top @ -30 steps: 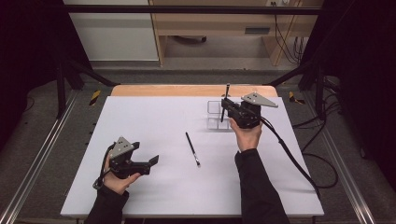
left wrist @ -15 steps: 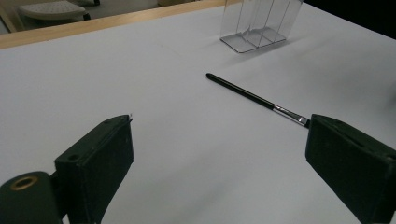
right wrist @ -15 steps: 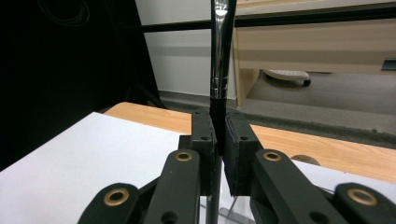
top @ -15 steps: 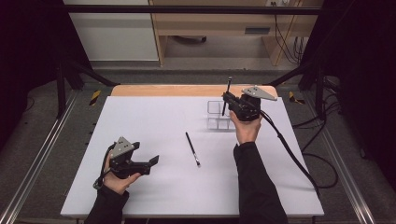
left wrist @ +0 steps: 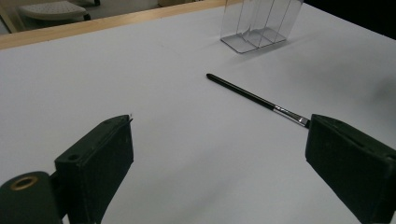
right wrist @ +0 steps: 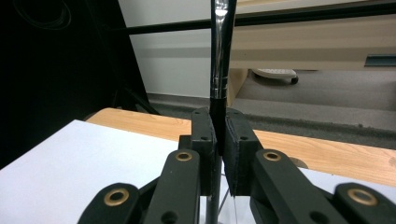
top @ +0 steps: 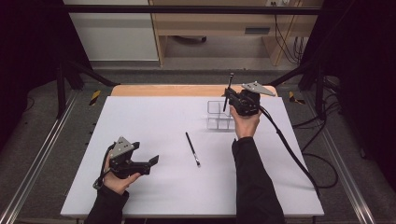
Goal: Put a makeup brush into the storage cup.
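1. Against the view 1 second earlier, the right gripper (top: pixel 232 99) has moved farther from the person and now hangs over the clear organizer (top: pixel 220 115), with the held brush (top: pixel 228 91) nearly upright above it.
2. That shift suggests the work has reached the insertion step: the brush seems lined up for lowering into 1 of the organizer's compartments, though which compartment cannot be told from the high view.
3. In the right gripper view, the jaws are pressed together on the brush's black handle (right wrist: pixel 217 116), which rises straight up between them; its lower end drops behind the jaws toward the organizer's clear walls.
4. The right forearm stretches forward from the near edge of the white table (top: pixel 149 116), with the hand wrapped under the gripper just on the person's side of the organizer.
5. A second brush (top: pixel 192 148) lies flat on the table, near the organizer on the person's side and apart from it.
6. The left gripper (top: pixel 148 162) has not moved over that second; it rests well apart from the organizer, its jaws spread wide and empty, pointing toward the second brush (left wrist: pixel 256 97).
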Tool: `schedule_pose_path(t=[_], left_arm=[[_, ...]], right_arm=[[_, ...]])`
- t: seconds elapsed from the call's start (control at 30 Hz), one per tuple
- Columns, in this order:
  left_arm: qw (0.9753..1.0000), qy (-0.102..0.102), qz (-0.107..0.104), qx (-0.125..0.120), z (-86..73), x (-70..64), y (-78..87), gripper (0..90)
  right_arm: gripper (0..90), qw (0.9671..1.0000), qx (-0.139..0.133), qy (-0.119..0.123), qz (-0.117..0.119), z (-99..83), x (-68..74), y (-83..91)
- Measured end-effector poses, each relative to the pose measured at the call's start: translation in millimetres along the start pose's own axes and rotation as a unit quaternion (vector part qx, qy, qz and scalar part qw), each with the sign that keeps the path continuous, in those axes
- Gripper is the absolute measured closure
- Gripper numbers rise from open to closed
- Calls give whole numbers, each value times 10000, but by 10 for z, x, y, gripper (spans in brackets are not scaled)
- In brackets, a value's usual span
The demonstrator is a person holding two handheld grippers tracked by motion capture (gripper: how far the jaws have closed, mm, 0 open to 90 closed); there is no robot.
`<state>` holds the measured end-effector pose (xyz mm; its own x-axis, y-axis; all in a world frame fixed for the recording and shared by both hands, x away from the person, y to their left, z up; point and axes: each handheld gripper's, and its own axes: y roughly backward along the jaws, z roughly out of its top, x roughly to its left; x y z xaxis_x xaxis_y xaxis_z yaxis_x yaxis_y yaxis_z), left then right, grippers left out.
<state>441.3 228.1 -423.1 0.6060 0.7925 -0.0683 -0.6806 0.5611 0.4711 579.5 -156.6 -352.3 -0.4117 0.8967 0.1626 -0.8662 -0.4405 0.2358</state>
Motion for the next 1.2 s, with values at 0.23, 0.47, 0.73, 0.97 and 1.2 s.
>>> schedule_pose_path(t=[0.23, 0.47, 0.73, 0.97, 1.2], left_arm=[[10000, -4, -2, 3, -1, -4, -2, 70], [10000, -13, -8, 7, -1, -6, -4, 70], [10000, -1, -5, 6, -1, -4, -4, 70], [10000, -6, -2, 11, -2, -6, -7, 71], [10000, -15, 0, 17, -2, -11, -8, 71]], right_arm=[[842, 10000, -1, 37, -72, -31, -30, -98], [842, 9999, 16, 73, -139, -68, -51, -173], [842, 9996, 127, 99, -227, -138, -58, -265], [842, 9994, 213, 85, -272, -211, -61, -305], [842, 9992, 297, 90, -268, -279, -50, -326]])
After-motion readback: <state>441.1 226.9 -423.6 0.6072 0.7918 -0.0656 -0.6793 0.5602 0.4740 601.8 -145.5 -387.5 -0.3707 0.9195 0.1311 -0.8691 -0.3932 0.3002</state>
